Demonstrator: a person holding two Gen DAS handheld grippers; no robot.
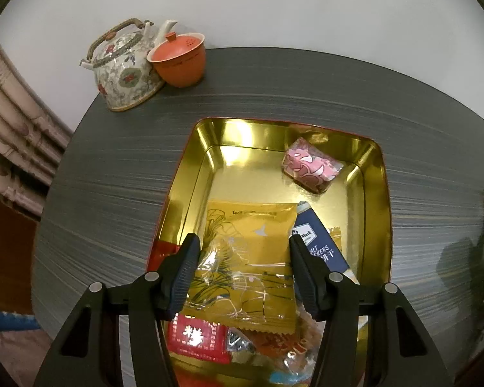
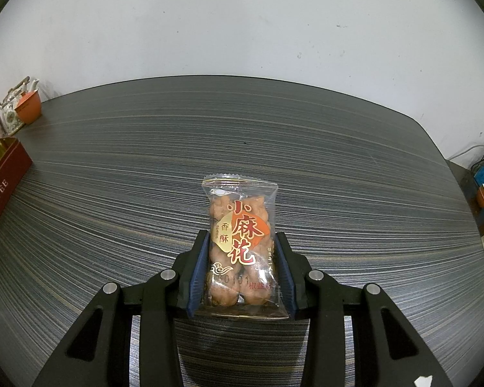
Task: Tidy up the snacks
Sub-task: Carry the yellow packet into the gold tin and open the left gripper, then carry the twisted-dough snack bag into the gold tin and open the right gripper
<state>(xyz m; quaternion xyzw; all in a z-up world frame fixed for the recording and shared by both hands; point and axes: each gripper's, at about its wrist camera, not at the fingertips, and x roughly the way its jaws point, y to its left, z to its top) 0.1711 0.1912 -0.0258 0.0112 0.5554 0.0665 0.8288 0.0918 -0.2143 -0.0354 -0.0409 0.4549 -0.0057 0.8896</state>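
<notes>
Clear twist-snack packet (image 2: 240,245) between closed pads (image 2: 199,274)

A dark grey table (image 2: 274,135) with a fine streaked grain stands against a plain white wall (image 2: 242,25). A floral teapot (image 1: 126,64) and an orange lidded cup (image 1: 180,61) occupy its far left corner, touching.
</notes>
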